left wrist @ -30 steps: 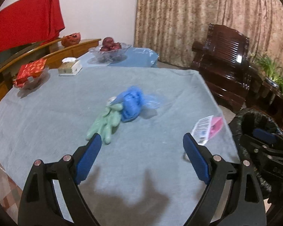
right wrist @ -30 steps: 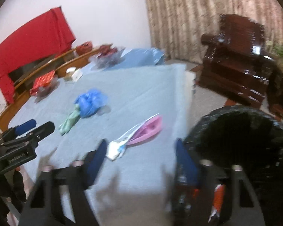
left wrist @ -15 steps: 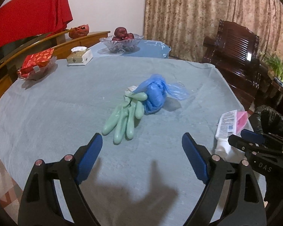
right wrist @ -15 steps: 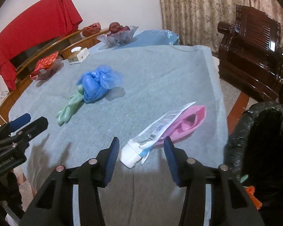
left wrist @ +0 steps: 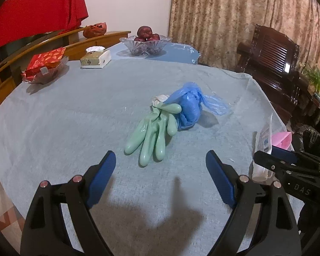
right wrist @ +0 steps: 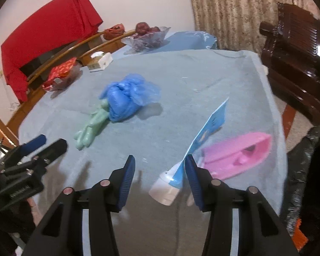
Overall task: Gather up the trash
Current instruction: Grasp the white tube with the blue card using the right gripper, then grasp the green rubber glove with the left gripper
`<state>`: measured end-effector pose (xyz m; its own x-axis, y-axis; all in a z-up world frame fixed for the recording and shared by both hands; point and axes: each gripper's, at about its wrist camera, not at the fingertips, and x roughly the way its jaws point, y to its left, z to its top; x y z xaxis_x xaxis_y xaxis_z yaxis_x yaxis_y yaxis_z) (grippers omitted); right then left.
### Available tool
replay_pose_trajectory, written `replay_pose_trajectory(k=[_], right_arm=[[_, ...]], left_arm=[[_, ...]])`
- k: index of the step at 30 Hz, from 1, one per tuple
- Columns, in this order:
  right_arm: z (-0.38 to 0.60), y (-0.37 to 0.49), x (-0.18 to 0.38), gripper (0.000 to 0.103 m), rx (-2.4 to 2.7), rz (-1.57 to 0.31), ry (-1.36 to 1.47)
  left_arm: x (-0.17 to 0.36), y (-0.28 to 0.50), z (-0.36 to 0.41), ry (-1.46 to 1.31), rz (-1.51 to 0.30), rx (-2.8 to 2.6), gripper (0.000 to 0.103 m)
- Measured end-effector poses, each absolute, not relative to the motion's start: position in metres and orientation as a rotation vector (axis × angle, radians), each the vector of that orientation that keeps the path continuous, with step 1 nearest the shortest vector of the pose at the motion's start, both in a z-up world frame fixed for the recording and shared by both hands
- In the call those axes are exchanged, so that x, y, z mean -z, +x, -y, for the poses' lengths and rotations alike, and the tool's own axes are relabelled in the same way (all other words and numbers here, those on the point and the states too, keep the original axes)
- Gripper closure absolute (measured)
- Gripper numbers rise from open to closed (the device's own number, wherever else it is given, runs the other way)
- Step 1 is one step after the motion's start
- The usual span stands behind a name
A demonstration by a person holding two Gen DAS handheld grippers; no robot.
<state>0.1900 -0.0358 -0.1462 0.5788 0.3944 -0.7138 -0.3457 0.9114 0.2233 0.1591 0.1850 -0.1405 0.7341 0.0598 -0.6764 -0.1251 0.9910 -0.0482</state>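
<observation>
Worktop (left wrist: 53, 117) under grey cloth, left tongs (left wrist: 161, 170) spread wide above it, green glove (left wrist: 152, 131) touching blue bag (left wrist: 189, 106) mid-cloth, right tongs (right wrist: 160, 175) parted around toothpaste tube (right wrist: 181, 170), tilted, pink wrapper (right wrist: 239, 155) beside, black bin (right wrist: 305, 162) at right edge.

Four pieces of trash are counted on the worktop (left wrist: 74, 117): one green glove (left wrist: 153, 132) at mid-frame, one blue plastic bag (left wrist: 192, 106) just above it, one squeezed tube (right wrist: 187, 160) and one pink package (right wrist: 236, 155) at lower right. Toward the upper left, one tissue box (left wrist: 96, 58), one red packet (left wrist: 45, 60) and one glass fruit bowl (left wrist: 146, 44) are seen. Two claws are counted, the left claw (left wrist: 161, 177) and the right claw (right wrist: 160, 177), and one wooden chair (left wrist: 273, 64).
</observation>
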Motion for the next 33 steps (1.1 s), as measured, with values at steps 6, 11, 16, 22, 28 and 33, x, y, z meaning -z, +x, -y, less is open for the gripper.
replay_pose_trajectory(k=[6,11,16,22,28,33], right_arm=[[0.038,0.191,0.148,0.055,-0.444,-0.857,0.092],[0.049,0.194,0.149,0.055,-0.452,-0.876,0.162],[0.041,0.196,0.153,0.055,-0.422,-0.889,0.087],[0.041,0.203,0.164,0.059,-0.382,-0.919,0.080],[0.037,0.207,0.162,0.082,-0.413,-0.903,0.050],[0.027,0.202,0.159,0.084,-0.471,-0.890,0.048]], left_arm=[[0.141,0.161,-0.185,-0.093,-0.741,-0.100,0.019],[0.142,0.164,-0.181,-0.094,-0.745,-0.098,0.019],[0.142,0.166,-0.177,-0.096,-0.744,-0.099,0.019],[0.143,0.167,-0.175,-0.095,-0.747,-0.093,0.019],[0.145,0.167,-0.171,-0.094,-0.750,-0.078,0.021],[0.144,0.166,-0.172,-0.098,-0.748,-0.072,0.022]])
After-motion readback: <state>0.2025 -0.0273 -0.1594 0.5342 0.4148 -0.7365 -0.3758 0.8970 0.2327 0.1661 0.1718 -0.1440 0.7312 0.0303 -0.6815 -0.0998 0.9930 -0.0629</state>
